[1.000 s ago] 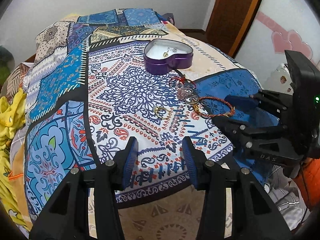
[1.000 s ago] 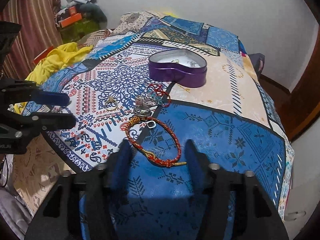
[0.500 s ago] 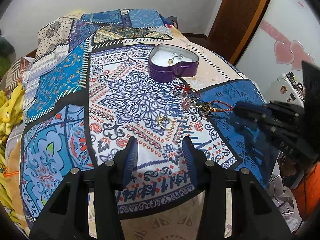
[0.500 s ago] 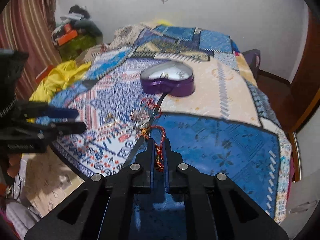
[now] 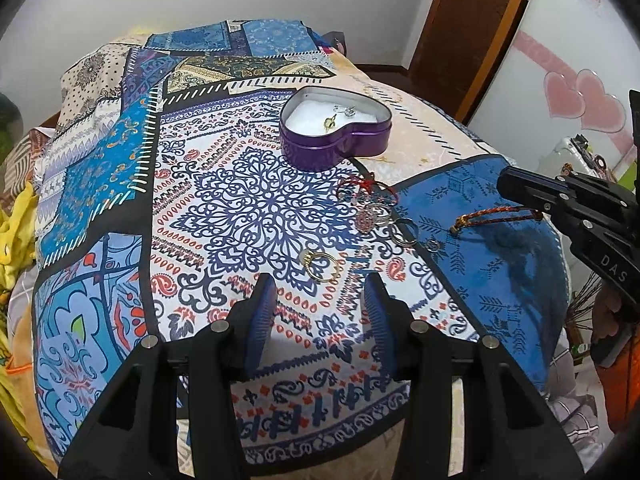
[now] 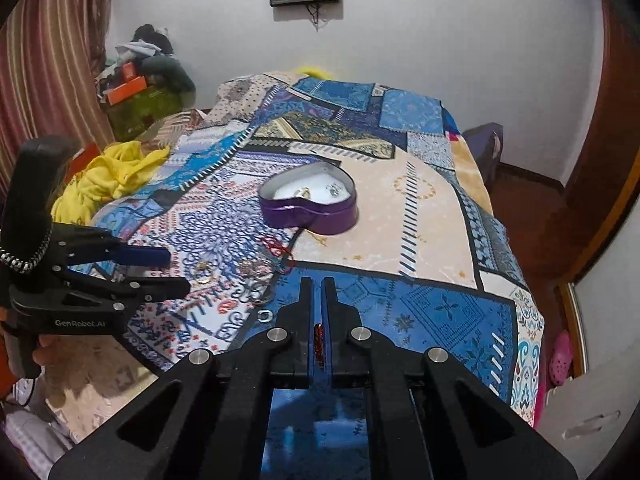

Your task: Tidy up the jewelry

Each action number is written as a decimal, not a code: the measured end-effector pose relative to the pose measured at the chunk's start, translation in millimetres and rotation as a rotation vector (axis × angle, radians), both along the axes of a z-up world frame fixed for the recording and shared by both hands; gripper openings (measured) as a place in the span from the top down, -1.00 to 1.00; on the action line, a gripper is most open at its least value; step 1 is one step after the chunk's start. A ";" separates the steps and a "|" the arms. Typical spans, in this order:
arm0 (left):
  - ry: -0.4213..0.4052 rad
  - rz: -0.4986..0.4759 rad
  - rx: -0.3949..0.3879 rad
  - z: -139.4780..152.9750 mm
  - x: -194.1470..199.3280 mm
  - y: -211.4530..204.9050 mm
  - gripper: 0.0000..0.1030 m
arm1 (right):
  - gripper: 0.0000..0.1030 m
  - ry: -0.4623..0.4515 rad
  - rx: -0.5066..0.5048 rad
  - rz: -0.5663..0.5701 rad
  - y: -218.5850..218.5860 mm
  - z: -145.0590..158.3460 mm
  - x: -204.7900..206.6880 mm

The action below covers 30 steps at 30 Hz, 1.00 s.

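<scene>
A purple heart-shaped tin (image 5: 334, 132) stands open on the patterned bedspread, with small jewelry on its white lining; it also shows in the right wrist view (image 6: 308, 204). My right gripper (image 6: 319, 284) is shut on a red and orange braided bracelet (image 5: 494, 216), held above the blue patch; only a bit of cord (image 6: 319, 338) shows between its jaws. My left gripper (image 5: 320, 300) is open and empty, just short of a gold ring (image 5: 320, 266). Loose rings and a red cord piece (image 5: 372, 200) lie between the tin and the ring.
The bedspread's front edge (image 5: 320, 436) drops off below my left gripper. Yellow cloth (image 6: 108, 176) lies at the bed's left side. A wooden door (image 5: 476, 20) and a wall with pink hearts (image 5: 580, 96) stand to the right.
My right gripper has closed on the braided bracelet and lifted it off the bedspread, pulling back. My left gripper stayed open and shifted slightly toward the gold ring.
</scene>
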<state>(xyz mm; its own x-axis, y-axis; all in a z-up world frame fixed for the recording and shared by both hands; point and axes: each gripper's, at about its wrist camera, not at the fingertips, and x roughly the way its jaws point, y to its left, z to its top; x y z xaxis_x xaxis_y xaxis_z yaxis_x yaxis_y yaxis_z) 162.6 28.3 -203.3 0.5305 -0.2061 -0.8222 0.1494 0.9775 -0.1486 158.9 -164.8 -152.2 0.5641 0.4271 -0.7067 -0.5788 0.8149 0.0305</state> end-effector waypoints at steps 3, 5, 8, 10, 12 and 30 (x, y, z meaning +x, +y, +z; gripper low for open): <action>0.003 -0.005 0.006 -4.0 5.4 -0.7 0.24 | 0.94 0.008 -0.004 -0.026 -5.4 -2.8 5.3; 0.006 -0.008 0.006 -6.5 9.3 -1.0 0.29 | 0.90 0.038 -0.015 -0.038 -7.3 -6.0 10.9; 0.014 -0.009 -0.004 -10.0 16.2 -0.9 0.36 | 0.62 0.083 -0.025 -0.038 -10.4 -8.6 14.3; 0.018 -0.006 -0.009 -11.3 20.2 -0.6 0.44 | 0.33 0.078 -0.025 -0.041 -13.2 -8.5 12.8; 0.024 -0.002 -0.018 -12.4 24.0 0.3 0.57 | 0.20 0.066 -0.023 -0.039 -15.0 -7.7 9.6; -0.004 0.026 -0.019 -8.1 14.8 6.0 0.88 | 0.02 0.092 -0.097 -0.014 -3.8 -24.3 3.7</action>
<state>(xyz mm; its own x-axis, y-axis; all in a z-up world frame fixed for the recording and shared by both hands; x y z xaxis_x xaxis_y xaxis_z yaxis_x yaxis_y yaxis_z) 177.4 34.3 -211.4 0.5388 -0.2074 -0.8165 0.1244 0.9782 -0.1663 162.6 -168.6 -176.5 0.5004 0.3473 -0.7931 -0.5661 0.8243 0.0038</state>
